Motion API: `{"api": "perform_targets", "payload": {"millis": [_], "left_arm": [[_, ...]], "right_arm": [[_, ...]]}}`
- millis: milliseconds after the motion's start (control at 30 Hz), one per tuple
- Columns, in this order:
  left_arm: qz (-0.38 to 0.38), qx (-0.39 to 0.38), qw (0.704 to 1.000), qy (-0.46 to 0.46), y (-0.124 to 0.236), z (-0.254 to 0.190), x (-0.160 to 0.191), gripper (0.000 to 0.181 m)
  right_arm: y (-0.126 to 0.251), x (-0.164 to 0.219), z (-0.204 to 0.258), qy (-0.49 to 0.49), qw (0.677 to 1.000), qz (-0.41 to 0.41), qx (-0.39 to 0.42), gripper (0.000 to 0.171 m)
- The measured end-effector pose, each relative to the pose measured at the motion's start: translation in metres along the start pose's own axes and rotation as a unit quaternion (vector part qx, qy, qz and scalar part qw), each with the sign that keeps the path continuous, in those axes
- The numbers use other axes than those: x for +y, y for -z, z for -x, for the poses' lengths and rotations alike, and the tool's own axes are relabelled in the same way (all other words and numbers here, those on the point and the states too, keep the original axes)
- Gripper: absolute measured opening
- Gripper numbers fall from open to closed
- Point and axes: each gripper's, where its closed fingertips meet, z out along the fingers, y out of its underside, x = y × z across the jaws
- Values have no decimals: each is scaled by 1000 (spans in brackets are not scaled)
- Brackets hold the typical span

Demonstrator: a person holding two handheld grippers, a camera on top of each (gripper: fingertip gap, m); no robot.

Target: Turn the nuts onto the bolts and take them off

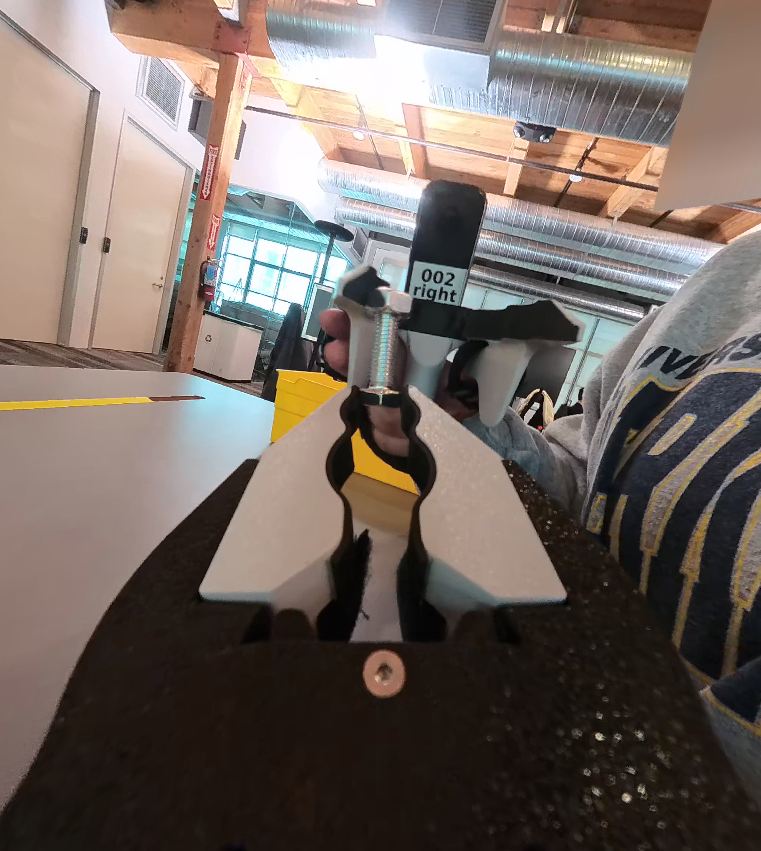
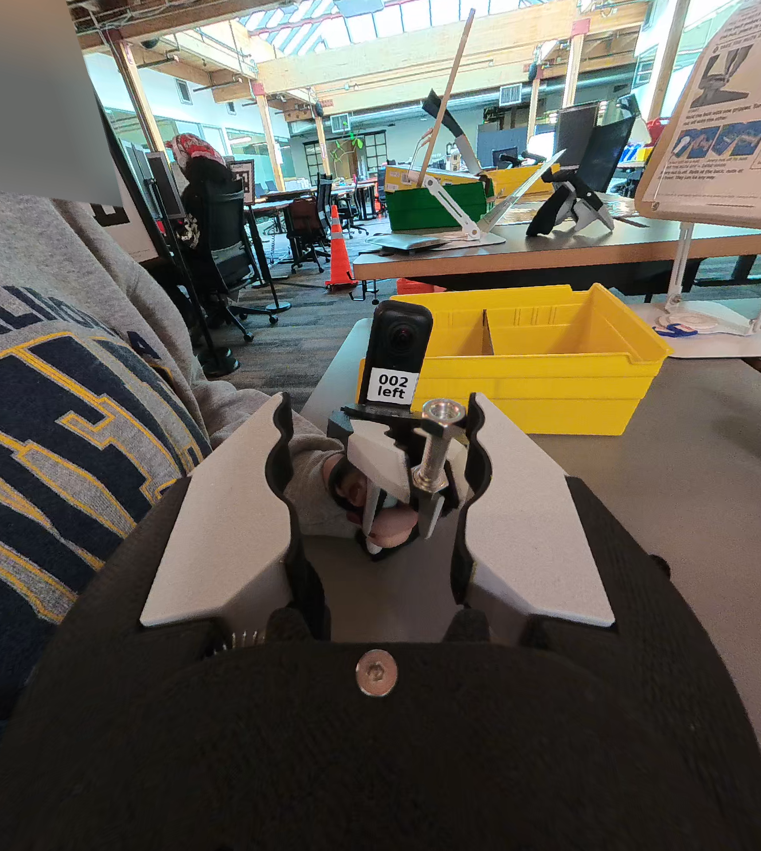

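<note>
Now: left gripper [image 1: 381,391] clenched on nut [image 1: 381,399], bolt [image 1: 383,350] upright, right gripper [image 2: 378,410] released.

Left wrist view: both fingertips meet on the nut at the very tip of the jaws, with the bolt's shank rising from it toward 12 o'clock to the head. Farther off, the right gripper [image 1: 457,304] faces back with its jaws spread wide; the bolt head sits just beside the fingertip at 9 o'clock, and I cannot tell if they touch. Right wrist view: the bolt [image 2: 434,453] stands inside the open gap, hard over at 3 o'clock, its head level with that fingertip. The nut [image 2: 429,482] sits at its lower end, pinched by the left gripper [image 2: 429,495]. A yellow bin [image 2: 530,387] lies beyond at 12 o'clock on the grey table [image 2: 692,483].
</note>
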Motion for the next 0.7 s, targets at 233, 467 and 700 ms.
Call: {"api": "perform_targets", "payload": {"millis": [233,467,700], "left_arm": [[-22,-11,1000,18,4,7,-6,15],[-2,-5,1000,10,1,3,0,15],[-14,-17,1000,14,4,9,-5,15]], "right_arm": [[9,-1,-9,-15,999,-17,23,74],[-6,-1,-7,-12,999,-25,19,73],[10,0,-14,-27,998,-37,33,68]]}}
